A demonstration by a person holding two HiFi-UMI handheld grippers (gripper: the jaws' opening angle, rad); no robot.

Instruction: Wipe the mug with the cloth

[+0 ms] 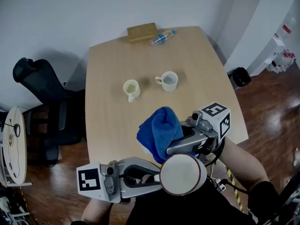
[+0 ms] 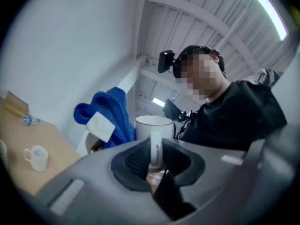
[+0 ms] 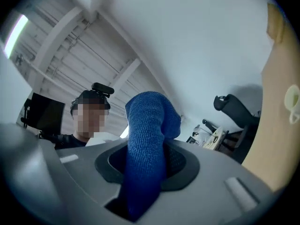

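My left gripper (image 1: 157,177) is shut on the handle of a white mug (image 1: 183,174) with a dark rim. The mug is held up near my body with its mouth facing the head camera. In the left gripper view the handle sits pinched between the jaws of the left gripper (image 2: 156,156), with the mug (image 2: 153,125) beyond. My right gripper (image 1: 180,140) is shut on a bunched blue cloth (image 1: 159,130), which stands up out of the jaws of the right gripper (image 3: 145,168). The cloth (image 2: 110,114) hangs close beside the mug's rim; whether they touch I cannot tell.
On the wooden table (image 1: 108,125) stand a pale yellow mug (image 1: 131,89) and a white mug (image 1: 168,81). A plastic bottle (image 1: 162,37) and a brown box (image 1: 142,32) lie at the far edge. A black chair (image 1: 42,93) stands left of the table.
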